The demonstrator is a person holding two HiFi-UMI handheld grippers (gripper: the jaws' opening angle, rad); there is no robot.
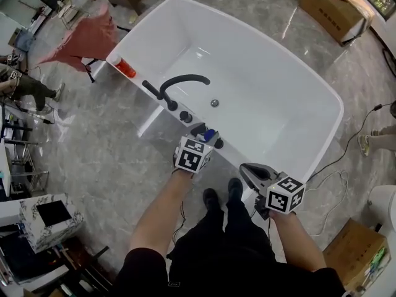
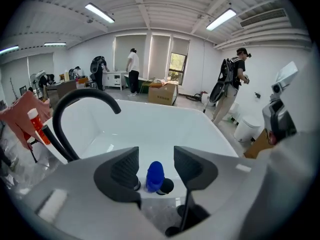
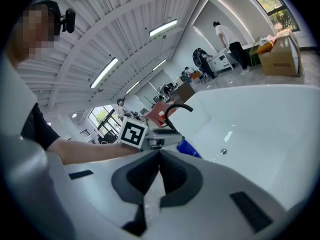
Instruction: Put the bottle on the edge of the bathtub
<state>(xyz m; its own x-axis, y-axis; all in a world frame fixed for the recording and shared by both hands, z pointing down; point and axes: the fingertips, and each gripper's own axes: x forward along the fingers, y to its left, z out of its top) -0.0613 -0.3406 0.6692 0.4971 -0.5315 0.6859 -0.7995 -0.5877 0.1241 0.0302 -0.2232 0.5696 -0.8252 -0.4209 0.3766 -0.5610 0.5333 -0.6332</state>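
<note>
White bathtub [image 1: 266, 110] rim carries the blue bottle [image 2: 154, 176] upright, seen between the left gripper's [image 2: 156, 158] parted jaws, untouched; right gripper [image 3: 159, 171] jaws together, empty; we judge it light, stiff, slippery, best gripped mid-body.

No legible text, brand or number found. Dark print on the brown cardboard box [image 1: 334, 10] is too small to read. The two white marker cubes [image 1: 193, 155] bear black square patterns only.

left gripper [image 2: 156, 165]: jaws apart, tilted down | right gripper [image 3: 159, 170]: jaws together, empty
</note>
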